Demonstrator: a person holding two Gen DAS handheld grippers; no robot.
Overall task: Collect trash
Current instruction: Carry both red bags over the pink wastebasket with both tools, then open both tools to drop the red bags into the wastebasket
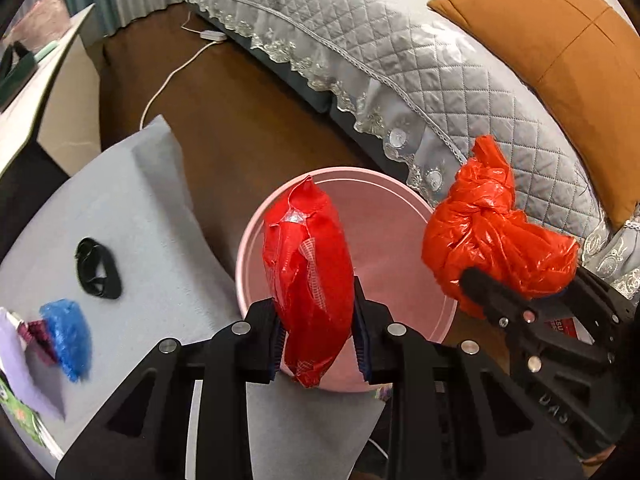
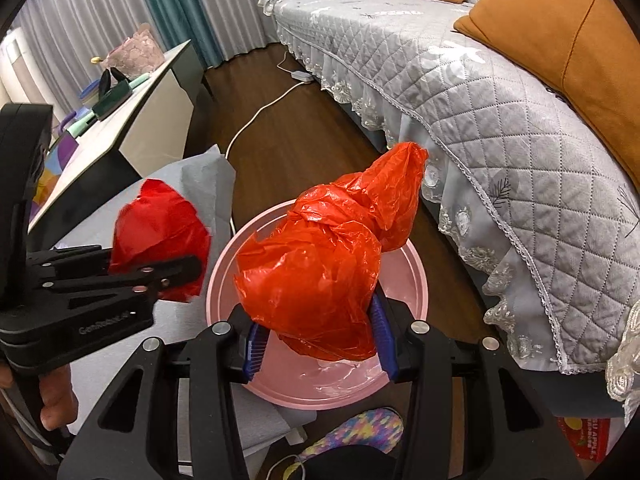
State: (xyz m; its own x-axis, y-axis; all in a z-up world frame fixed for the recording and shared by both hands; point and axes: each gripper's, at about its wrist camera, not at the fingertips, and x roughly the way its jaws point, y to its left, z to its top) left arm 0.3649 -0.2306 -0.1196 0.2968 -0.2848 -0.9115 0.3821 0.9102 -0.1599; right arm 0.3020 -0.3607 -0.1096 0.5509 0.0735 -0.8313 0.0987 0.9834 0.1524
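Over the pink bin point(image 1: 400, 216) w/ both loads: my left tongs point(image 1: 318, 340) are clamped on the red wrapper point(image 1: 308, 280), which stands nearly upright between the pads, and my right tongs point(image 2: 318, 344) are clamped on the knotted orange bag point(image 2: 320, 276), its tied neck pointing up and away toward the sofa point(image 2: 500, 92). Neither piece is in the bin yet; from the right wrist cam the bin floor looks bare apart from a glossy patch, so I'd say nothing's been dropped so far. Left to do, as I judge it: let go of both, then go back for what's on the grey-covered worktop point(image 1: 132, 216), i.e. the blue crumpled bit point(image 1: 68, 336), the black loop point(image 1: 98, 268) and some paper scraps at the edge, though I can't tell if the loop counts as trash. Pose: both tongs are side by side, near each other but apart, tilted down toward the bin mouth, left one more or less over the middle, right one toward the sofa-side rim.
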